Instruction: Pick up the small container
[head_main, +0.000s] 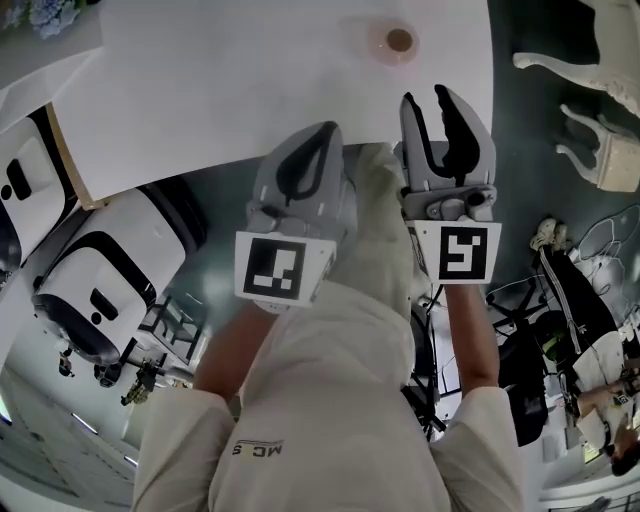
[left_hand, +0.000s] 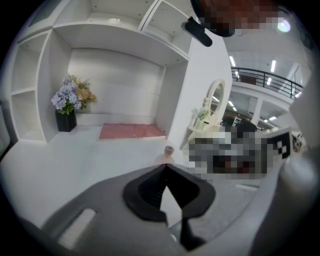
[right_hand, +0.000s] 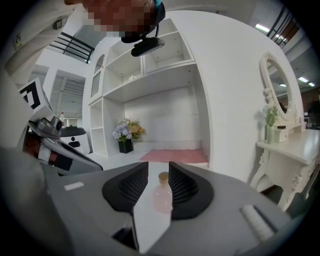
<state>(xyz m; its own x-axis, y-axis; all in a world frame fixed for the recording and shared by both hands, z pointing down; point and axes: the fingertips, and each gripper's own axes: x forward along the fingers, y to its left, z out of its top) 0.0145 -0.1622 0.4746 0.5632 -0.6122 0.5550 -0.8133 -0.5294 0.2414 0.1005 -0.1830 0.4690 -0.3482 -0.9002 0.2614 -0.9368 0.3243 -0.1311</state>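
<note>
The small container stands on the white desk, ahead of the right hand-held gripper, whose jaws are apart. The left hand-held gripper is closed. The shirt says "MC".

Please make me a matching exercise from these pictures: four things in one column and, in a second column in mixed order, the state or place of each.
Things:
1. left claw
2. right claw
3. small bottle
4. flowers

States or places:
A. stands on the white table
B. jaws apart, nothing gripped
C. in a black vase
D. jaws together, empty

Pairs: 1-D, 2-B, 3-A, 4-C.
</note>
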